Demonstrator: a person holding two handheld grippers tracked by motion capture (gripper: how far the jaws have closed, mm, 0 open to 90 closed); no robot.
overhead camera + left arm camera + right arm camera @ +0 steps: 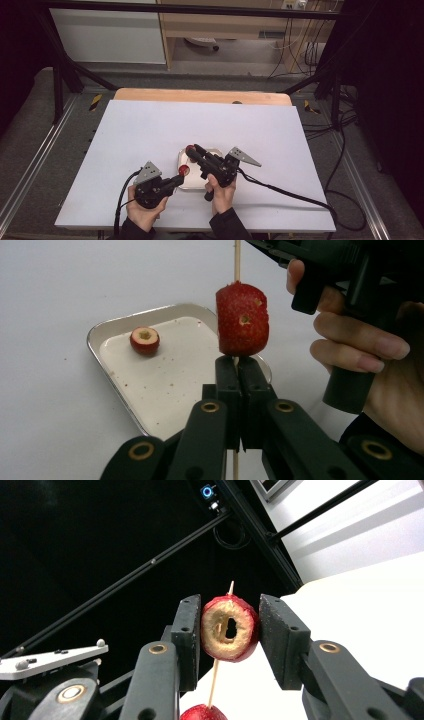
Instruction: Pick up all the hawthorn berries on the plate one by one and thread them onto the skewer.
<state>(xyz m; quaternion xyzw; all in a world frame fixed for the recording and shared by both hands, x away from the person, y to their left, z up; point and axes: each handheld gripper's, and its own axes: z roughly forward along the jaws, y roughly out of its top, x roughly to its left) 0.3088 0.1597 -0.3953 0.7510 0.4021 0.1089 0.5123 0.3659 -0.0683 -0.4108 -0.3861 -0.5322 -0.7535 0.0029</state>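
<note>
While the white tabletop point(150, 130) spreads out ahead of both tongs, a shallow metal tray point(107, 330) lies on it just beyond the left tongs point(239, 365) and beneath the right tongs point(230, 630). In the high view the left tongs point(179, 179) reach the tray's point(216, 151) near left edge, and the right tongs point(192, 150) point over it from the right.

The left tongs are pressed together on a thin wooden skewer point(237, 260), which runs up between them and on toward the right tongs. A red hawthorn fruit point(242, 320) is threaded on the skewer, sitting just above the left tongs' tips. The right tongs are clamped on a second hawthorn fruit point(230, 628), one pad against each side, its cored hollow facing the camera, with the skewer point(214, 680) passing through it and its tip poking out above. A third, smaller hawthorn piece point(145, 340) lies in the tray, well left of the left tongs.
</note>
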